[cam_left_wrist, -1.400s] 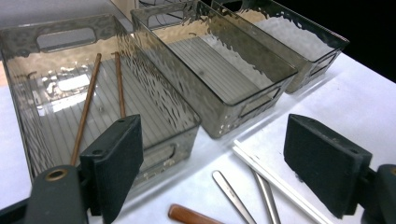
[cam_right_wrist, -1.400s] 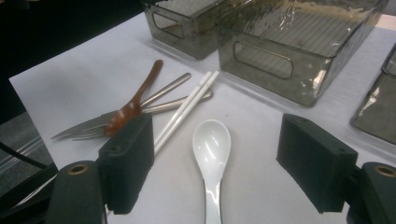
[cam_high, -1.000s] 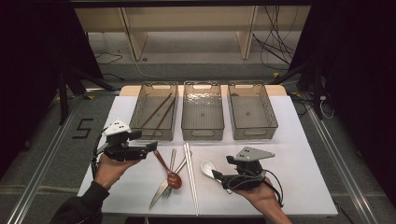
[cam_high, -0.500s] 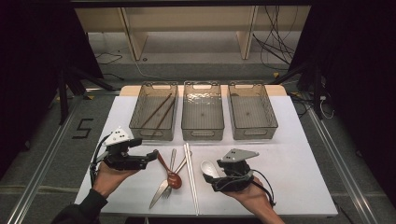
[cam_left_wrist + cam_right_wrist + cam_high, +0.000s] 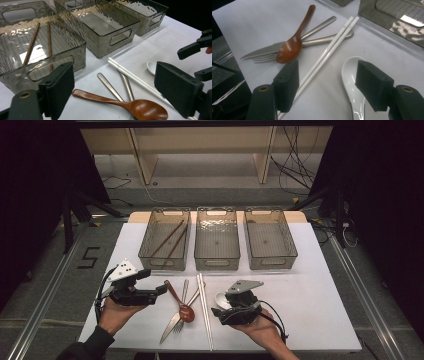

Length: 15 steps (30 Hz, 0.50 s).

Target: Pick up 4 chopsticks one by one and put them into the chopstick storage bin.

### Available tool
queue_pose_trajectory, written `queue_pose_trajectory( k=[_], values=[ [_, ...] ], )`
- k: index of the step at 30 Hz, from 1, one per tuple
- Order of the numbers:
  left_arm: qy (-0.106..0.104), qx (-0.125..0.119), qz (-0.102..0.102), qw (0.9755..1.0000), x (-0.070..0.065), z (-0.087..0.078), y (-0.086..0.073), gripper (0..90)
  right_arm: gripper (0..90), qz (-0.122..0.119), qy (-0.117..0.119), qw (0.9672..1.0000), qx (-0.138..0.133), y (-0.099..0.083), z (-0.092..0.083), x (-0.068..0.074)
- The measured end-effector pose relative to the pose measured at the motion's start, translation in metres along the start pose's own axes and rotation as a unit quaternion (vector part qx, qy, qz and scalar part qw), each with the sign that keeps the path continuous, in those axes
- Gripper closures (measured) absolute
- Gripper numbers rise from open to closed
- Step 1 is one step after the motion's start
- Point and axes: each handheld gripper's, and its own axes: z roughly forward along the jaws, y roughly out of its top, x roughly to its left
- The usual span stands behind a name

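- the right gripper (image 5: 216, 311) is held low over the table (image 5: 320, 305) beside the white spoon (image 5: 353, 85); its jaws stand wide and have just been closing a little, and between them lie the spoon's bowl and the near ends of the white chopsticks (image 5: 324, 53), neither seen to be pressed by a pad.
- the white spoon is seen just right of the white chopsticks, its bowl near the right-hand jaw; whether that jaw touches it cannot be told.
- the left gripper (image 5: 162, 289) is held at the table's left, jaws wide with nothing gripped, pointed towards the cutlery.
- a wooden spoon (image 5: 130, 106) is laid across a knife (image 5: 262, 51) and a fork (image 5: 317, 28) left of the white chopsticks.
- three clear bins are set in a row behind: the left bin (image 5: 145, 251) holds two brown chopsticks (image 5: 31, 43).
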Motion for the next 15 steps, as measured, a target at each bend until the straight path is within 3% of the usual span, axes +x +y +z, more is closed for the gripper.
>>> queue_pose_trajectory(
  k=[15],
  values=[
    [-0.002, -0.001, 0.005, 1.0000, -0.001, 0.000, -0.001, 16.1, 43.9, -0.010, -0.005, 0.9982, 0.058, 0.001, 0.033, 0.012]
  ],
)
